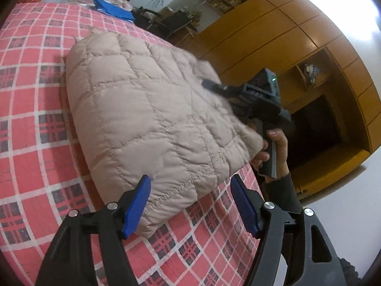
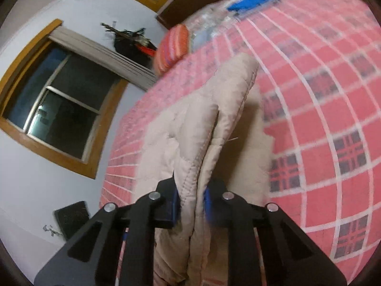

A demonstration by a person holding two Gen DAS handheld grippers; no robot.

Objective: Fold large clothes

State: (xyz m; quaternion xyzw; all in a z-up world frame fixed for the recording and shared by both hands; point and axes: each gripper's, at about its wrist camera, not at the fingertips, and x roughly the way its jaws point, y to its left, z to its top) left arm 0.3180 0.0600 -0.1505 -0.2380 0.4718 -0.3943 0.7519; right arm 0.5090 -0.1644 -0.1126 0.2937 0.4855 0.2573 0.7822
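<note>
With my right gripper clamped on a doubled edge of the beige quilted puffer coat lying folded on the red plaid bed, and my left gripper open at the coat's near corner, I should lower that edge squarely.

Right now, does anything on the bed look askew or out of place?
Nothing is damaged or spilled. The folded beige quilted jacket lies at an angle to the plaid bedspread's grid, and the right gripper clamps its doubled edge, lifting that edge off the bed.
</note>
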